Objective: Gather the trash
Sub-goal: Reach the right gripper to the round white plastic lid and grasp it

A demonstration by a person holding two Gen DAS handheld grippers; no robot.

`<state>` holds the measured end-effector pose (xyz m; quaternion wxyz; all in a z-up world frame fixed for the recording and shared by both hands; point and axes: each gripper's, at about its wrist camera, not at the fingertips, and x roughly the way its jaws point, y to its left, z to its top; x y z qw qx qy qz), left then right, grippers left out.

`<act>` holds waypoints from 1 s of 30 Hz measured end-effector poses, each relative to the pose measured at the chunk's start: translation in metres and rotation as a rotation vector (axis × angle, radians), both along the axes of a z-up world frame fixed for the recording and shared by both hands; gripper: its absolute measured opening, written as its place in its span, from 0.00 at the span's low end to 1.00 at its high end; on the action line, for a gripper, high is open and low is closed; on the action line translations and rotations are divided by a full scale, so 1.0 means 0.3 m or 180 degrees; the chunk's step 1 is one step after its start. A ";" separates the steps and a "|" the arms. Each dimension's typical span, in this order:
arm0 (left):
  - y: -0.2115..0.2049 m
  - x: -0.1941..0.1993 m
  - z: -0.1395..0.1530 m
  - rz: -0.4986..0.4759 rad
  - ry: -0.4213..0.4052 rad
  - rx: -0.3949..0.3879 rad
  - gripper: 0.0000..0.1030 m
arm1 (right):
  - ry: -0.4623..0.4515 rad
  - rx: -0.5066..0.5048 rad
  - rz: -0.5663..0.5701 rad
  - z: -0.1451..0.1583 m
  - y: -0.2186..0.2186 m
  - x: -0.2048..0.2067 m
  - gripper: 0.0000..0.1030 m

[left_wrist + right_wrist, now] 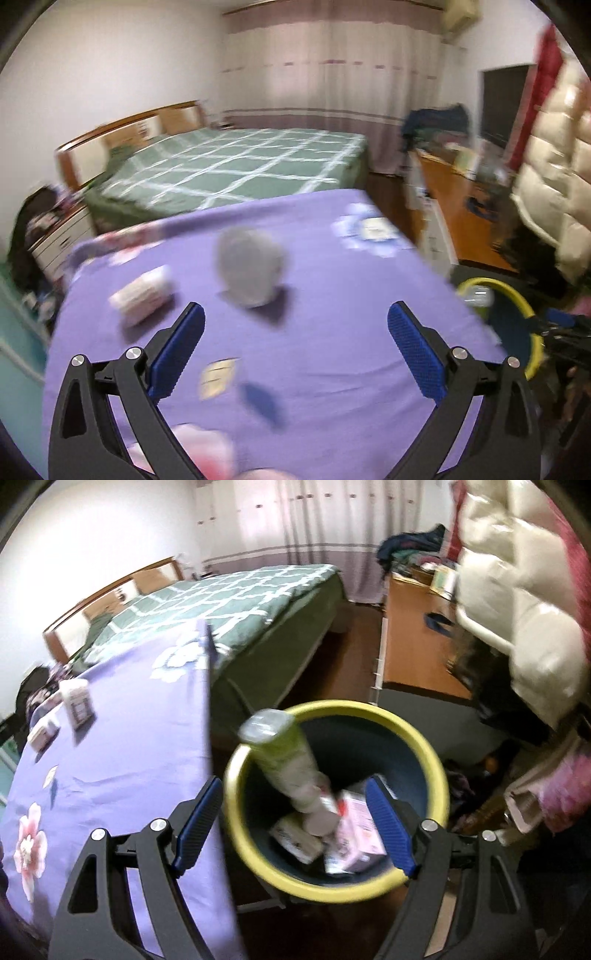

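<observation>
My left gripper [295, 314] is open and empty above the purple-covered table [351, 295]. Just beyond it stands a blurred grey crumpled lump [249, 271], with a pale pink-white packet [142, 295] to its left. A small flat card [218, 376] lies between the fingers. My right gripper [295, 790] is open and empty over the yellow-rimmed dark bin [424, 746]. A green-and-white bottle [284, 757] leans inside the bin, its top at the rim. Pink and white cartons [354, 834] lie at the bin's bottom. A white box [77, 701] and a smaller box [42, 734] sit on the table.
The bin [517, 295] stands off the table's right edge. A green checked bed [236, 166] lies behind the table. A wooden desk [454, 206] with clutter and a cream padded jacket [554, 166] are at the right. A drawer unit [62, 236] stands at the left.
</observation>
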<state>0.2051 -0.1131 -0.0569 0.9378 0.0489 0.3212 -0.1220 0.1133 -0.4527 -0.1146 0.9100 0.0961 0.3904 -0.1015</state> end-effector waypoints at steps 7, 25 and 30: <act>0.307 0.057 -0.085 0.0643 0.0002 0.0068 0.95 | -0.0086 0.0054 0.0530 0.058 0.249 0.173 0.73; 0.456 0.152 -0.196 0.0806 0.0063 -0.0063 0.95 | 0.0145 -0.0269 0.1418 0.080 0.834 0.787 0.73; 0.436 0.150 -0.200 0.0770 0.0091 -0.0065 0.95 | 0.0171 -0.0012 0.1066 0.074 0.710 0.860 0.73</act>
